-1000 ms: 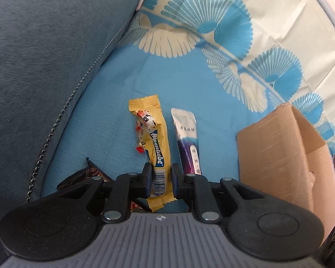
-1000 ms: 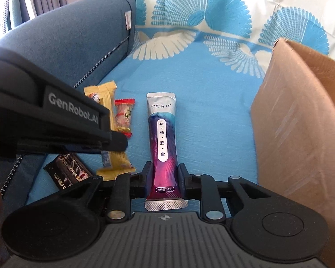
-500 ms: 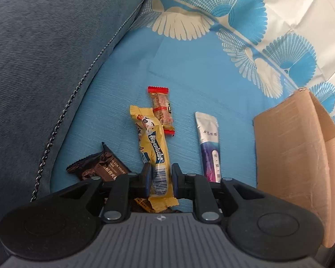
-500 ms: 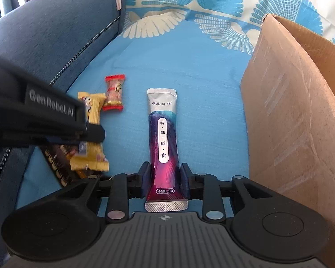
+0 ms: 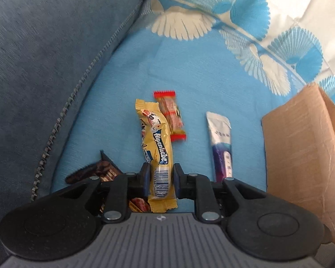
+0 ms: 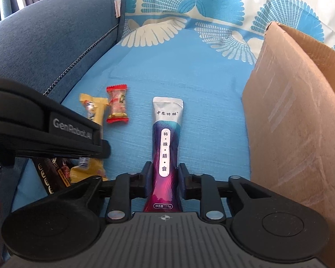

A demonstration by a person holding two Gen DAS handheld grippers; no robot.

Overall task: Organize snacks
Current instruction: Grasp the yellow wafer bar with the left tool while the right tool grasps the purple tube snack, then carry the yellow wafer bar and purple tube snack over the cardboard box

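left gripper (image 5: 160, 181): jaws clamped on the barcode end of a long yellow foil candy stick wrapper (image 5: 156, 143); wrapper runs forward from the jaws, far end just beside a small red-and-clear twisted candy wrapper (image 5: 170, 116), contact between the two not determinable. dark brown chocolate wrapper (image 5: 100, 169) low on the left, partly hidden under the gripper body, close to the zip seam of the dark blue sofa cushion (image 5: 44, 55).

right gripper (image 6: 164, 179): jaws closing, with the lower end of a slim purple-and-silver sachet (image 6: 166, 138) between them and the pads at both its sides. sachet lying straight ahead on the light blue fan-patterned cloth (image 6: 201, 84), silver top edge pointing away.

brown cardboard box (image 6: 301, 122) standing to the right, open at the top, near wall upright, its left edge near the sachet but apart from it. strip of bare cloth between sachet and box wall, another between sachet and red candy. wide free cloth beyond all snacks up to the white patterned border. left side bounded by the cushion, rising steeply; little room there around the brown wrapper.
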